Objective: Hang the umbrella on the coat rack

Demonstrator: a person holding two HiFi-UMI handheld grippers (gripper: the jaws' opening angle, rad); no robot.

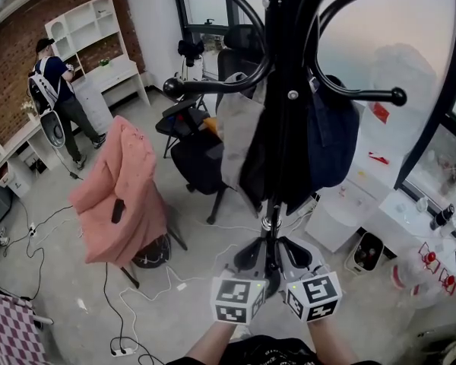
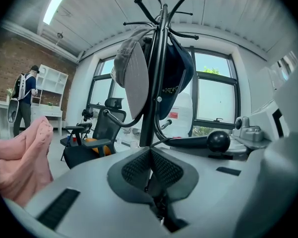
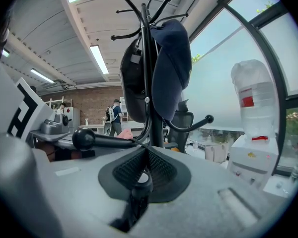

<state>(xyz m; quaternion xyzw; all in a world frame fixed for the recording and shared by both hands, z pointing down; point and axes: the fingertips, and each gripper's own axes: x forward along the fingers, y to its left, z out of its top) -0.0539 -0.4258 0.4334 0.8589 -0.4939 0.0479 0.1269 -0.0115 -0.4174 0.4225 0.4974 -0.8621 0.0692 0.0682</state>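
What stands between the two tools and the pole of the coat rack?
Nothing visible: the left tool and the right tool, both shut, point straight at the pole, and the hung clothes sit higher up.

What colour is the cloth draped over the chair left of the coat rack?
Pink. The cloth shows best in the head view.

Concrete floor point(image 1: 68, 280) carried the coat rack point(image 1: 280, 52); left of the rack stood a pink-draped chair point(image 1: 125, 188), with loose cables point(image 1: 106, 295).
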